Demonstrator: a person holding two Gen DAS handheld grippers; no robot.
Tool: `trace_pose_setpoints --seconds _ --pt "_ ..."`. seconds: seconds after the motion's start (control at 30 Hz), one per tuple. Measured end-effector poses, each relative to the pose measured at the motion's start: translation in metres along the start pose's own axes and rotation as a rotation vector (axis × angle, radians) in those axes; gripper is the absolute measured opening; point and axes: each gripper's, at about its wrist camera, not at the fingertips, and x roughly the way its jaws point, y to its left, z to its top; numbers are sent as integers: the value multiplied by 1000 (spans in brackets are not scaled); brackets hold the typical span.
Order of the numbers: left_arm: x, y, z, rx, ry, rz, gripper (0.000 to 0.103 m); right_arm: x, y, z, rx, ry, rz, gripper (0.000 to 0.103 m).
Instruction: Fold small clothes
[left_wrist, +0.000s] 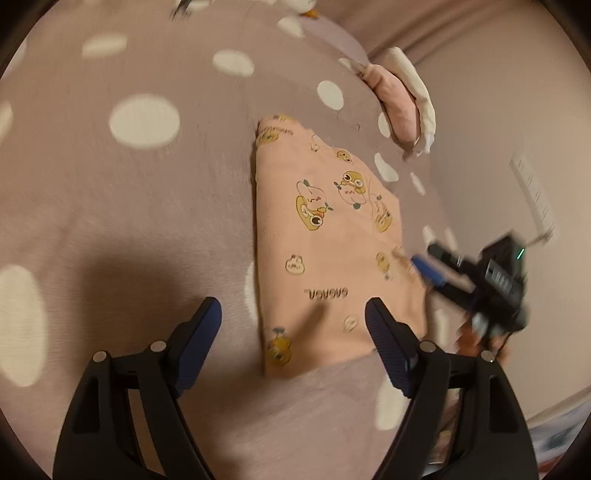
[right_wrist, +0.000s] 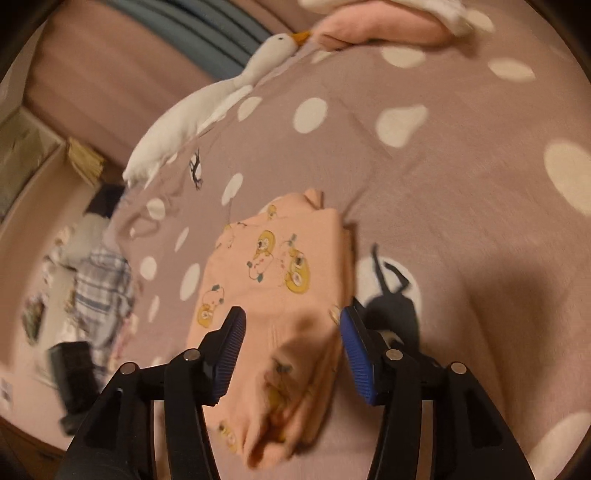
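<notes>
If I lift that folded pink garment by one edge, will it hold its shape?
Probably not. The pink garment looks like soft floppy cloth, so its stacked layers would likely fall open. Probably light. On the bedspread it would likely bunch rather than slide.

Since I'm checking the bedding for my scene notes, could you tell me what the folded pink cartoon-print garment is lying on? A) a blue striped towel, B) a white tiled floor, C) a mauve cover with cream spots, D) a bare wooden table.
C: in both wrist views the pink garment lies flat on the mauve cover, whose cream spots show all around it.
</notes>
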Motion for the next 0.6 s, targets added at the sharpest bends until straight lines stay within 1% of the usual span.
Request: trace_pose_setpoints --seconds 0.03,0.1,0.17,0.27,0.3,0.37,0.6 --pt "7 3 5 -32 22 -34 80 3 -5 0 32 17 21 56" --pt "16 6 12 -74 42 -63 80 7 -13 -1 83 60 29 57" --pt "27 4 17 -96 75 -105 80 12 -17 -3 104 84 30 57" --pt "35 0 20 -97 108 -138 80 24 -19 -5 125 129 69 57" --pt "40 -4 22 -94 111 -135 80 29 -18 -6 122 143 81 57" --pt "43 -8 25 -79 115 -134 84 40 -13 -6 108 152 96 57" --pt "48 -10 30 -64 109 -126 85 54 -6 5 106 145 129 57"
